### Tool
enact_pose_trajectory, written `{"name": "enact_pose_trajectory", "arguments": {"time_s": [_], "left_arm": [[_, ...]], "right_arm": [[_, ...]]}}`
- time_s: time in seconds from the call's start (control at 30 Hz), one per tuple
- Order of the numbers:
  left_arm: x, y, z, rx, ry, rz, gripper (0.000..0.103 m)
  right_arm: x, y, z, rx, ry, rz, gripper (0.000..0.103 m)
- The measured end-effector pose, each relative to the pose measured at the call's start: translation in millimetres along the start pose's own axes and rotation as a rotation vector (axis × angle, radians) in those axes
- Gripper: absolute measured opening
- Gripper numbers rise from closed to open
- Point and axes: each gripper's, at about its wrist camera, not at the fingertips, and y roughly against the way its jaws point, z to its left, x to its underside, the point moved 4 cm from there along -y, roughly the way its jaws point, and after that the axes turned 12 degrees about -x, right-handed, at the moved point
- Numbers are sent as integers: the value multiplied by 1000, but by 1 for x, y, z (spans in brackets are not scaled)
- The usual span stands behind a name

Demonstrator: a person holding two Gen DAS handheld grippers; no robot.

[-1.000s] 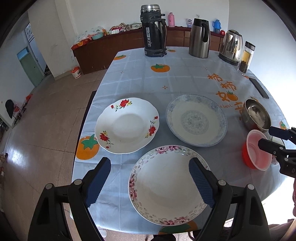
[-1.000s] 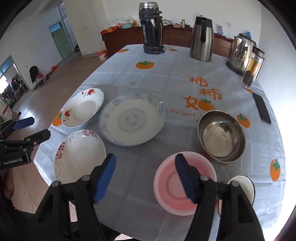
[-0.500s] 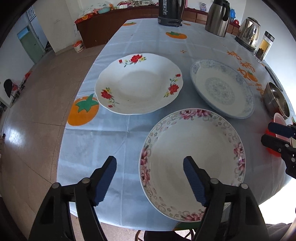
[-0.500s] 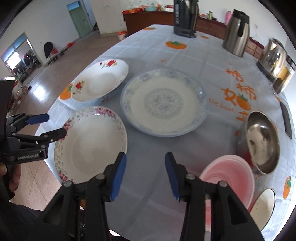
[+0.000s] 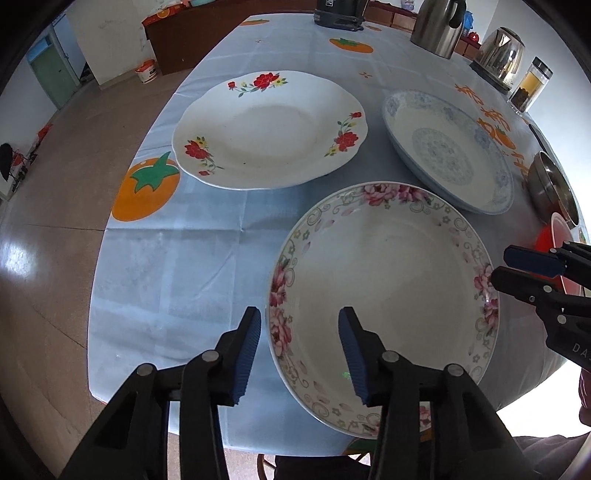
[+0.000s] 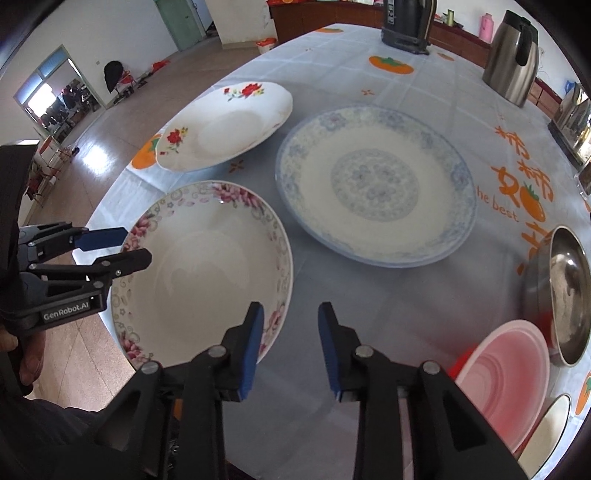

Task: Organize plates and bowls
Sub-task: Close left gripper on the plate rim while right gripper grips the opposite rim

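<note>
A pink-flowered plate [image 5: 384, 295] [image 6: 207, 273] lies at the table's near edge. My left gripper [image 5: 299, 345] [image 6: 122, 245] is open, its fingers straddling the plate's left rim. My right gripper [image 6: 290, 341] [image 5: 509, 264] is open, its fingers straddling the plate's right rim. A red-flowered plate [image 5: 269, 127] [image 6: 225, 127] lies behind it on the left. A blue-patterned plate [image 5: 447, 147] [image 6: 375, 184] lies on the right. A steel bowl [image 6: 561, 295], a pink bowl [image 6: 506, 376] and a small white bowl [image 6: 546, 432] sit at the right edge.
A light blue tablecloth [image 5: 170, 266] with orange fruit prints covers the round table. A black thermos [image 6: 406, 22], a steel jug [image 6: 511, 62], a kettle [image 5: 498, 55] and a glass jar [image 5: 530, 85] stand at the far side.
Both grippers have moved in toward the pink-flowered plate from either side and lowered. Their jaws have narrowed but stay open. The dishes have not moved.
</note>
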Motion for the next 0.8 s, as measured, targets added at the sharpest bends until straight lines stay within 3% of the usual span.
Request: {"name": "enact_pose_trajectory", "arguments": {"time_s": [0.23, 0.8], "left_arm": [[1, -3, 1, -18, -1, -6, 36], [5, -13, 2, -19, -6, 16, 24]], "right_arm": [[1, -14, 0, -26, -4, 43, 16], [5, -28, 4, -49, 5, 70, 12]]}}
